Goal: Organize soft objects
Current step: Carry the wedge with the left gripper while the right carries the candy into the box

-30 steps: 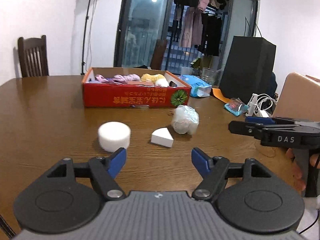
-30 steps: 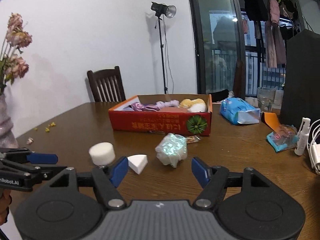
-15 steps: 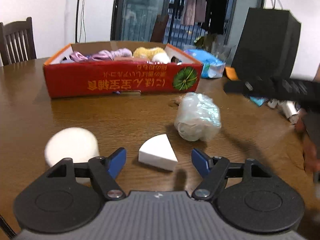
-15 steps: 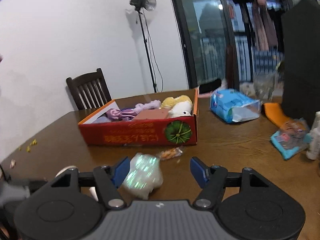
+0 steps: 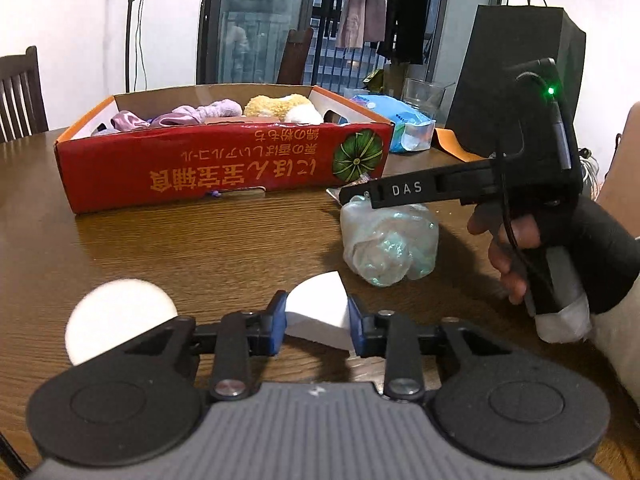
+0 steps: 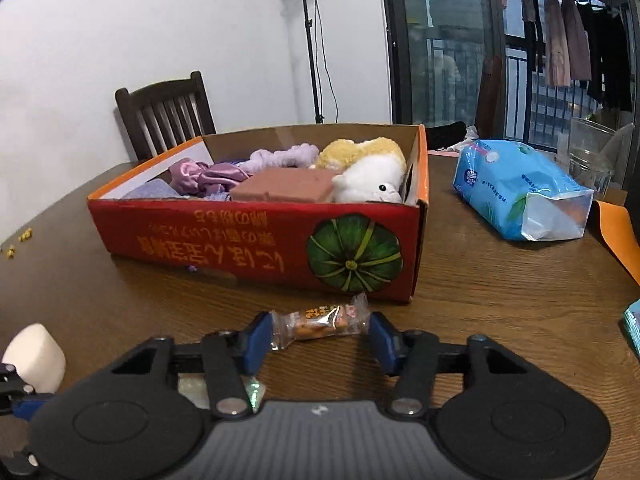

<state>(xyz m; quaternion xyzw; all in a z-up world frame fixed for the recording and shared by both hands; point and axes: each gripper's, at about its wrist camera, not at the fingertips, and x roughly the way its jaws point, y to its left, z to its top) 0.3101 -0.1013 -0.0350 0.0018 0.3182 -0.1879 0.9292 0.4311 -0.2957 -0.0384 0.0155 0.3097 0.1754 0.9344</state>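
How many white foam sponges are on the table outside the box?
2. The wedge sponge sits between the left gripper fingers; the round sponge lies to its left. Others may be hidden behind the grippers.

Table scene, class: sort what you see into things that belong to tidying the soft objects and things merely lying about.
Belonging to the job:
red box of soft items
white wedge sponge, in the left gripper
round white sponge
crinkly plastic bundle
right gripper

Lying about:
wrapped snack
blue tissue pack
glass
chair
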